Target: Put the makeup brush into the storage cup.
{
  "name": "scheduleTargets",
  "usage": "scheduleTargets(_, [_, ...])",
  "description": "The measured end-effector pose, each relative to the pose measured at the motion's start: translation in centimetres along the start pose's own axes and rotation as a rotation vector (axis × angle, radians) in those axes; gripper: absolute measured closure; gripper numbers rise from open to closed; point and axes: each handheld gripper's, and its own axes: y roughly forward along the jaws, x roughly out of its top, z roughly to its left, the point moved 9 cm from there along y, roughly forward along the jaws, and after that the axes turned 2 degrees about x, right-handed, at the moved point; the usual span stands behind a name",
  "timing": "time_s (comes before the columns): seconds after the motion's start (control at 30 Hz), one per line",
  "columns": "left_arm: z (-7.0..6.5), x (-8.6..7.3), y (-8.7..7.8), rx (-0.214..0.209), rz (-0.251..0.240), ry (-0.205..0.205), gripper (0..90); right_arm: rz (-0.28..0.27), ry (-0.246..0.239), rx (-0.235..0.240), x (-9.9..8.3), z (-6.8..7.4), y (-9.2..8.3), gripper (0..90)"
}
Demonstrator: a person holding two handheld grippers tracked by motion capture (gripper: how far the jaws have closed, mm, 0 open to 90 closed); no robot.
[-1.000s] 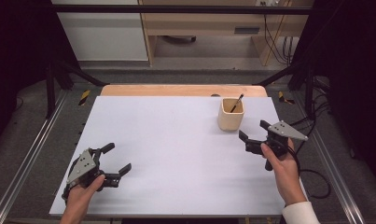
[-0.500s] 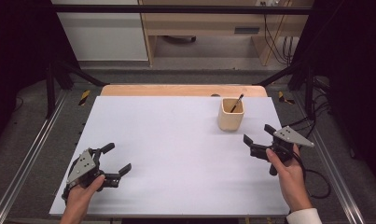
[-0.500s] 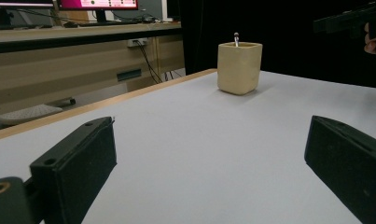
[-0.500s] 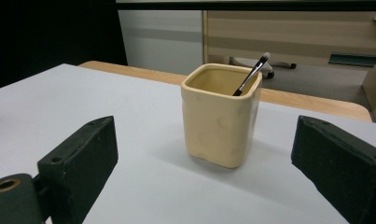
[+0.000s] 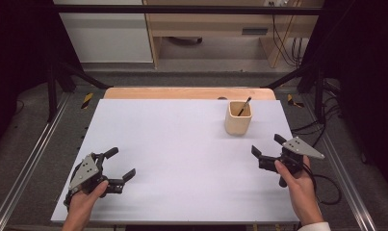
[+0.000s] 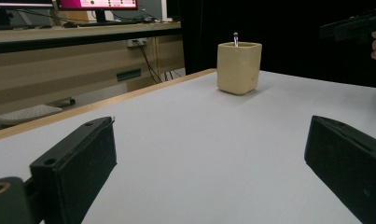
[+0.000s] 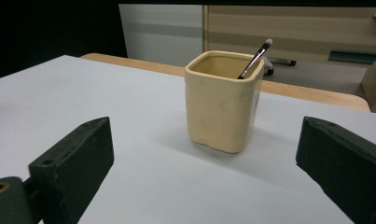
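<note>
Cream-coloured square cup (image 5: 239, 118) stands upright on the white table (image 5: 182, 144), toward the far right, with a thin brush (image 5: 244, 106) leaning inside against its rim. Right gripper (image 5: 270, 146) is held near the table's right edge, short of the cup and apart from it — jaws spread wide, holding nothing, and aimed at the cup in the right gripper view. Left gripper (image 5: 122, 163) sits at the near left corner, well apart from the cup — jaws likewise spread and empty.
</note>
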Motion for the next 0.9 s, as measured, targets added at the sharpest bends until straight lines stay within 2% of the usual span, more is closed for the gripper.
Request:
scheduleTargets(0.3, [0.0, 0.0, 0.0, 0.002, -0.004, -0.003, 1.6, -0.007, -0.012, 0.001, -0.8, 0.5, -0.4, 2.8])
scheduleTargets(0.9, [-0.1, 0.1, 0.0, -0.003, -0.004, -0.001, 1.7, -0.012, -0.049, 0.051, -3.4, 2.6, 0.0, 5.3])
